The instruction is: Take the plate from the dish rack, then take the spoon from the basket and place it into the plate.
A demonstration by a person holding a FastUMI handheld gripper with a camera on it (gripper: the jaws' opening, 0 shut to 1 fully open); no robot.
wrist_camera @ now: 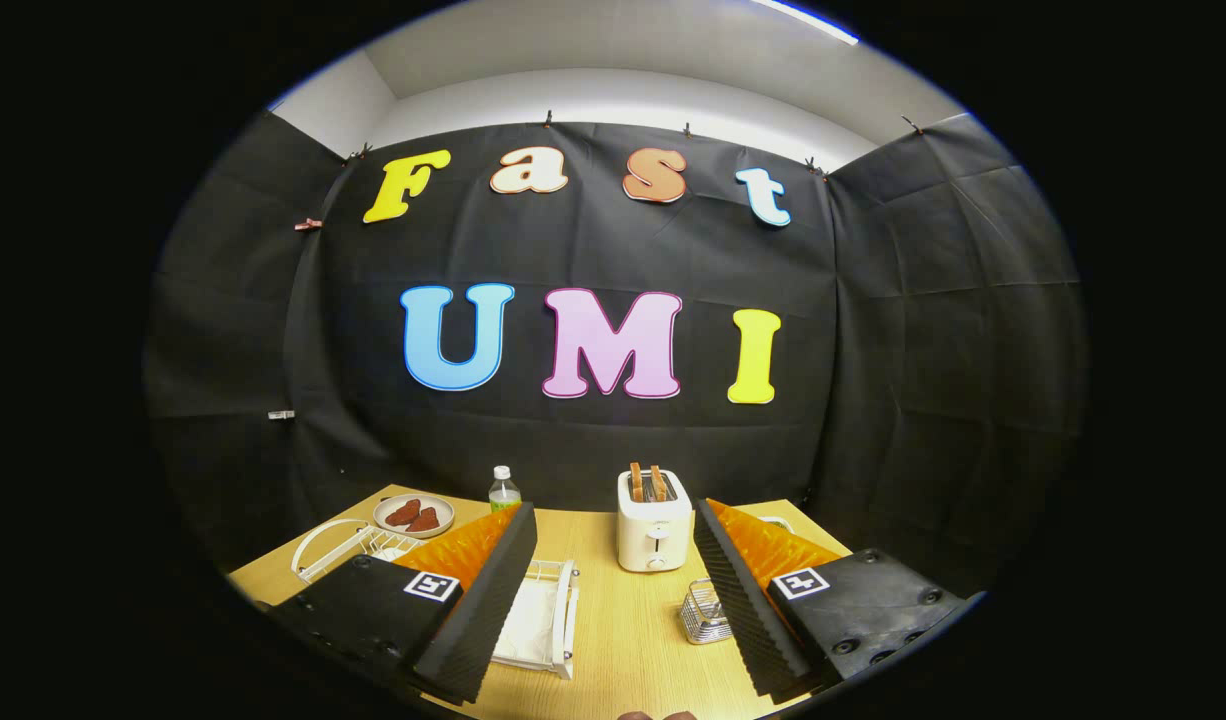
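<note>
The dish rack (541,620), a white wire frame, stands on the wooden bench (628,640) near its front edge, partly hidden behind the left finger of the tongs (613,590). A white plate (525,625) lies or leans inside it; its exact tilt cannot be told.

The bench itself is the largest thing, a light wood top running back to the black cloth wall. The tongs come next: two black fingers with ribbed inner pads and orange backs, spread wide apart and holding nothing, hanging above the front of the bench with bare wood between them.

Beyond the gap between the fingers, toward the back edge, stands a white toaster (654,530) with two slices of toast (646,484) upright in its slots. At the left side of the bench lies another white wire rack (348,545), just behind the left finger. Toward the back left corner sits a round plate with brown food (414,515), and just beside it a clear bottle (503,490) with a white cap.

The small wire basket (704,612) stands just beside the right finger, on its inner side, in front of the toaster. Whether the spoon is in it cannot be made out.
</note>
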